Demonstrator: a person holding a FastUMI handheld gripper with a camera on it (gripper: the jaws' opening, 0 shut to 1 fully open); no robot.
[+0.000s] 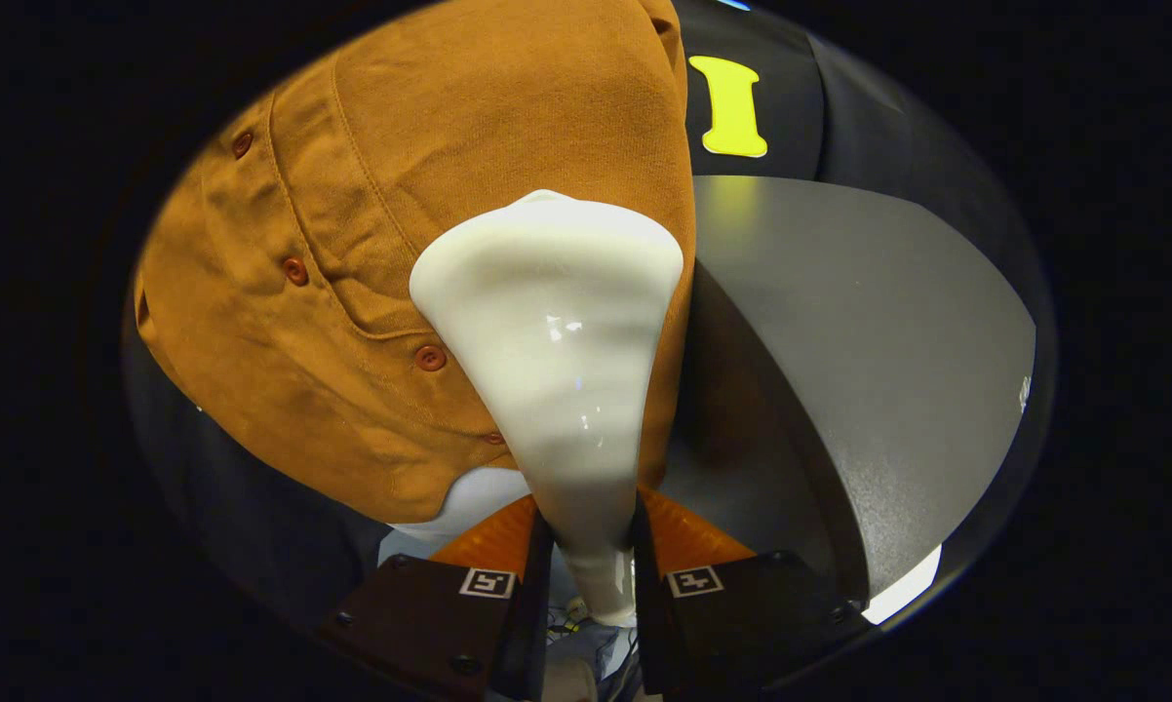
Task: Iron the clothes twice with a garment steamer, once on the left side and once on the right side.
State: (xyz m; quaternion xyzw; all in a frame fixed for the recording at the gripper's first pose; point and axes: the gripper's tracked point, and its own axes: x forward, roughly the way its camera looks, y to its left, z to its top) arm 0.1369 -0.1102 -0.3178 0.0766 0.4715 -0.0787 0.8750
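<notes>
A: Tool (586, 546) status?
B: Both fingers clamped on the neck of the cream garment steamer (557, 331); its wide head sits against the brown button-up shirt (371, 253), just right of the button placket.
A: Surroundings?
B: Grey matte tabletop (859, 341) right of the shirt, black booth wall (800, 107) beyond it.

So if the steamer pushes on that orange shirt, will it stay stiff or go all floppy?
Probably floppy: the orange shirt hangs in soft folds and looks like thick cloth, so it would likely swing back. The steamer, gripped between the closed jaws, has a glossy surface and may glide over it.
</notes>
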